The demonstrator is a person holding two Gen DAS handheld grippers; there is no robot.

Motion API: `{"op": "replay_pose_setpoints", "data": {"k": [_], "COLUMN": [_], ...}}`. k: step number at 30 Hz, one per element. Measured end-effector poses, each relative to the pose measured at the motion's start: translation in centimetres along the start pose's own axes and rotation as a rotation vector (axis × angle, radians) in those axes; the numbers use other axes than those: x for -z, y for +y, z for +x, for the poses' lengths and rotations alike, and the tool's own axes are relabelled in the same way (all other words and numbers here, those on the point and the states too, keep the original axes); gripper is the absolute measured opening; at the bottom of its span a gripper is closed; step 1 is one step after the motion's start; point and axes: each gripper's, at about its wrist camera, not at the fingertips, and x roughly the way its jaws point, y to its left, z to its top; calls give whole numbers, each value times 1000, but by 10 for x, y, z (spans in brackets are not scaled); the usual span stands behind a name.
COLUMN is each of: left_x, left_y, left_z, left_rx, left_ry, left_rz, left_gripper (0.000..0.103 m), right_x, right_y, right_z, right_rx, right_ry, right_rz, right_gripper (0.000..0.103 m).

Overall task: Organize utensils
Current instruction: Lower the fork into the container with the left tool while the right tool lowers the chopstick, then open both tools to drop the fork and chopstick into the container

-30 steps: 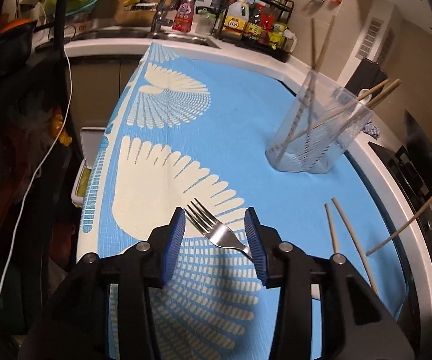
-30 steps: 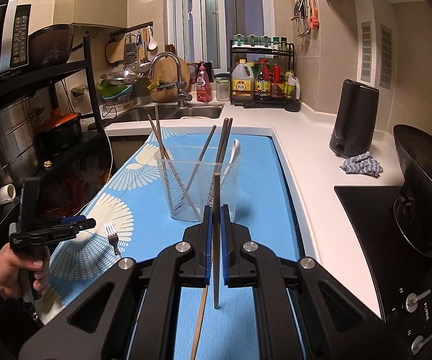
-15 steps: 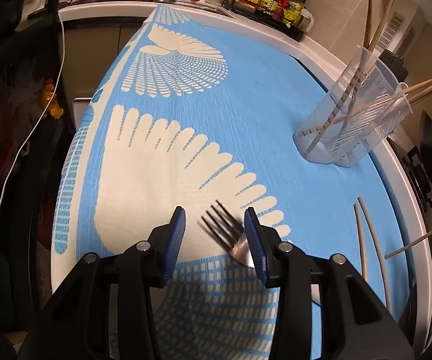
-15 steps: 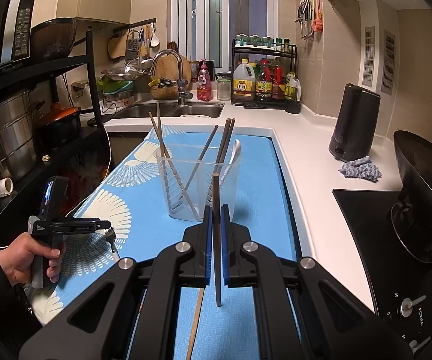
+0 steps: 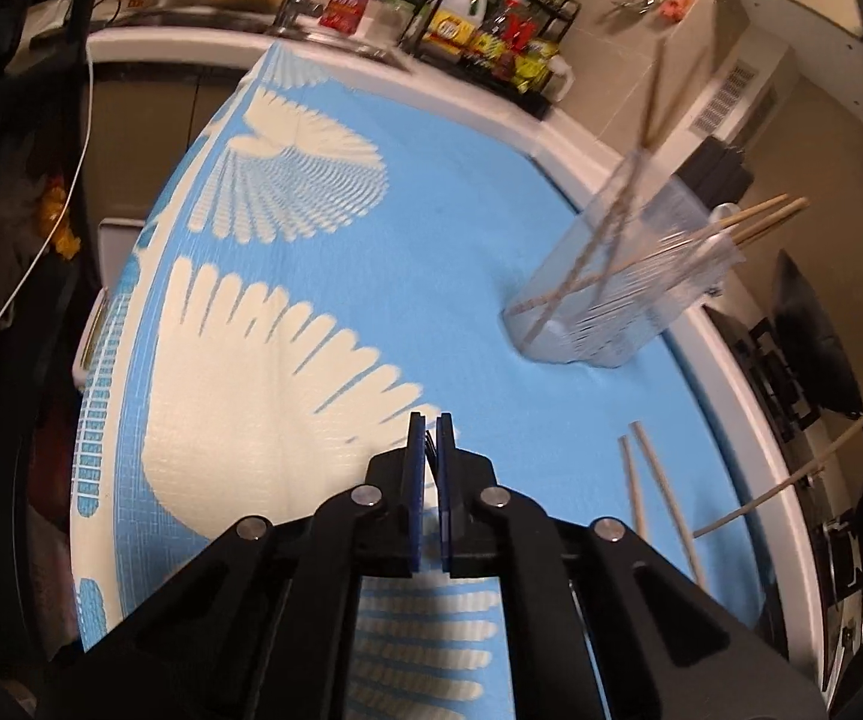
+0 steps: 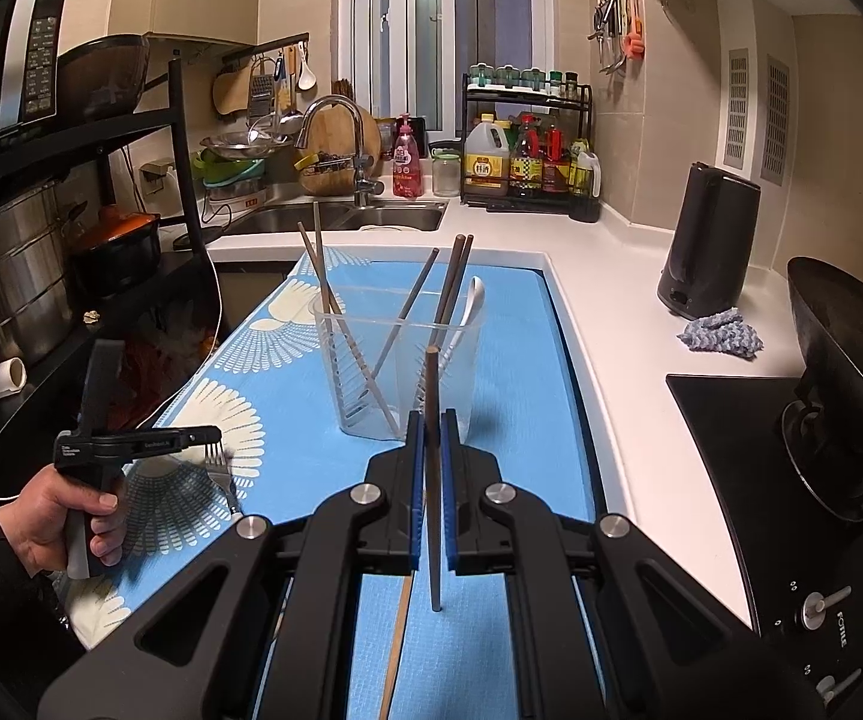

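A steel fork (image 5: pixel 430 443) lies low over the blue patterned mat (image 5: pixel 431 210). My left gripper (image 5: pixel 429 426) is closing onto it, and the blue pads press on its neck with the tines poking out. The right wrist view shows that gripper (image 6: pixel 212 435) at the mat's left side with the fork (image 6: pixel 221 468) under its tip. My right gripper (image 6: pixel 429 420) is shut on a dark chopstick (image 6: pixel 431 378) held upright, just short of the clear plastic holder (image 6: pixel 395 372). The holder (image 5: pixel 611 300) has several chopsticks and a white spoon in it.
Two loose chopsticks (image 5: pixel 653 498) lie on the mat near its right edge. A black stove (image 6: pixel 761 450) with a wok (image 6: pixel 839 348), a black kettle (image 6: pixel 707 246) and a grey cloth (image 6: pixel 722 330) are on the right. The sink (image 6: pixel 341 219) is at the back.
The left gripper's jaws went from wide apart around the fork to shut on it, and the gripper shifted over the mat. The right gripper kept still with its chopstick.
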Motion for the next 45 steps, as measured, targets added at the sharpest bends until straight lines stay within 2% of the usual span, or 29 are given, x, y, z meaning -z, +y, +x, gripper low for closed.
{"op": "replay_pose_setpoints", "data": {"k": [6, 12, 19, 29, 34, 37, 40, 45], "left_x": [-9, -20, -44, -112, -156, -177, -190, -189], "left_y": [-54, -102, -134, -192, -220, -228, -229, -222], "left_z": [-43, -74, -94, -109, -109, -98, -77, -28], "left_rx": [-62, -182, -233, -267, -275, -287, -300, -308], "left_ry": [-123, -210, -267, -349, -408, -426, -428, -365], "left_rz": [182, 352, 435, 516, 544, 537, 523, 524], "left_gripper": [1, 1, 1, 1, 1, 1, 1, 1], "right_x": [-6, -26, -61, -153, -207, -223, -222, -201], "right_y": [-1, 1, 1, 8, 3, -3, -11, -25], "right_z": [-7, -19, -18, -11, -7, 6, 32, 85], "right_rx": [-10, -51, -101, -140, -119, -99, -70, -85], "right_ry": [-15, -26, -29, -114, -201, -226, -216, -119], "right_rz": [2, 8, 24, 18, 23, 28, 37, 85], "right_gripper": [5, 5, 5, 5, 5, 5, 5, 5]}}
